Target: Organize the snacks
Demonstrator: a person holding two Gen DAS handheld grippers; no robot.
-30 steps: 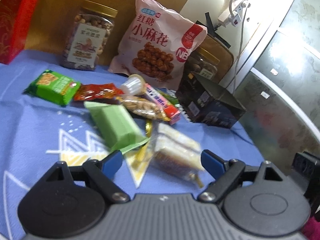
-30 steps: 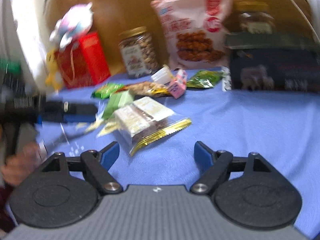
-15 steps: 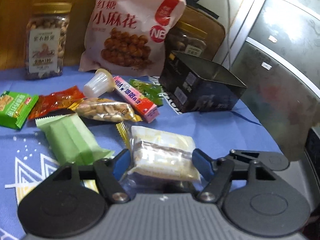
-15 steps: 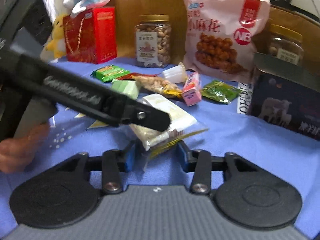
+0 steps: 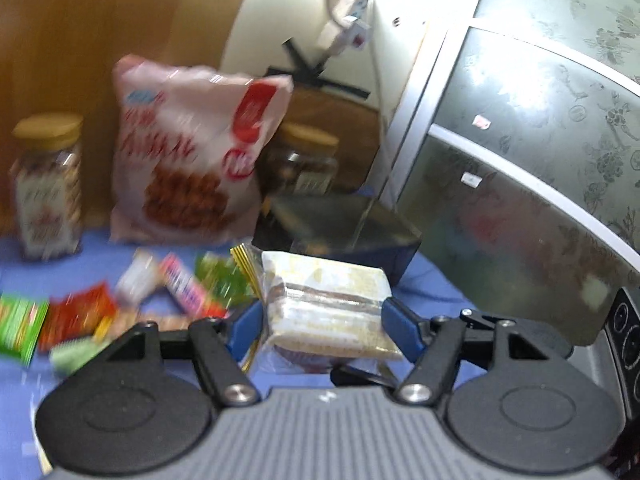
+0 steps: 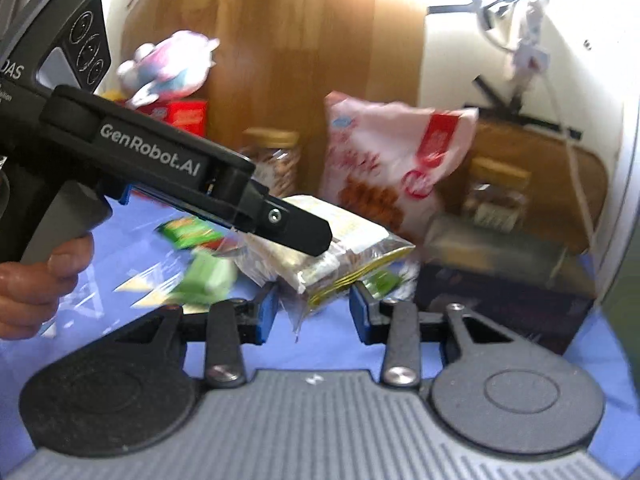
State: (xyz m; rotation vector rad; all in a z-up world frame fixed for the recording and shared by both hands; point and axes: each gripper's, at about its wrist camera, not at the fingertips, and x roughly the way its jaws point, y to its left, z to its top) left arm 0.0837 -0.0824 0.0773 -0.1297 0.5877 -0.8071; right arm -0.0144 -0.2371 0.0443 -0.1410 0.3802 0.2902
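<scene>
My left gripper is shut on a clear-wrapped layered cake snack and holds it above the blue cloth, in front of the open dark box. In the right wrist view the same snack hangs in the left gripper's black fingers. My right gripper sits just below the snack's gold-edged wrapper with its jaws partly apart around the wrapper's lower corner; I cannot tell whether they pinch it. Small snacks lie scattered on the cloth at left.
A big pink snack bag leans on the wooden back wall, between two nut jars. A red box and plush toy stand at the far left. A patterned glass cabinet rises at the right.
My left gripper has closed on the cake snack and lifted it off the cloth toward the dark box. My right gripper has moved along under it, its jaws now slightly wider.
</scene>
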